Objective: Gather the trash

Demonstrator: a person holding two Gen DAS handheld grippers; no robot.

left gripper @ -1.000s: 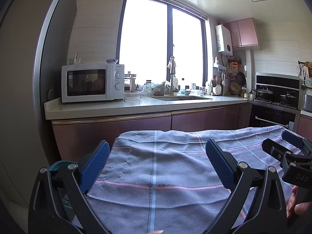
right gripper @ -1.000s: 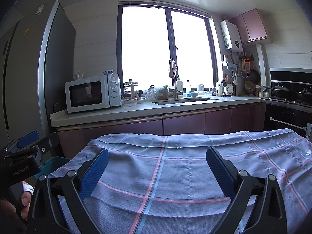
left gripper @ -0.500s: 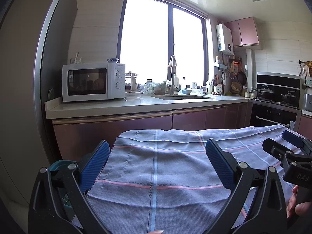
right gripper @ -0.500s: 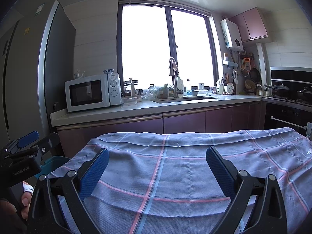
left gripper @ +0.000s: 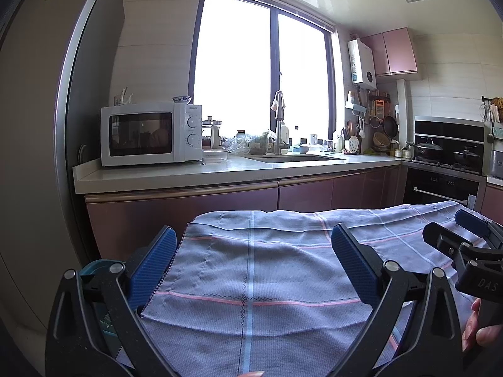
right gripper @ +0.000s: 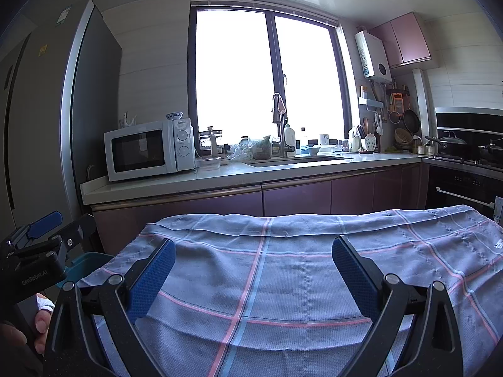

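Left gripper (left gripper: 253,259) wide open, holding nothing | right gripper (right gripper: 253,260) same | both level above checked cloth (left gripper: 283,270), likely ready | teal bin (right gripper: 86,262) off cloth's left edge | no trash visible

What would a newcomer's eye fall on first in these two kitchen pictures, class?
First comes the bright window, glaring white above the sink at the back. Next is the checked cloth spread across the foreground, with the right gripper over it, jaws wide apart. Then the white microwave on the counter's left end.
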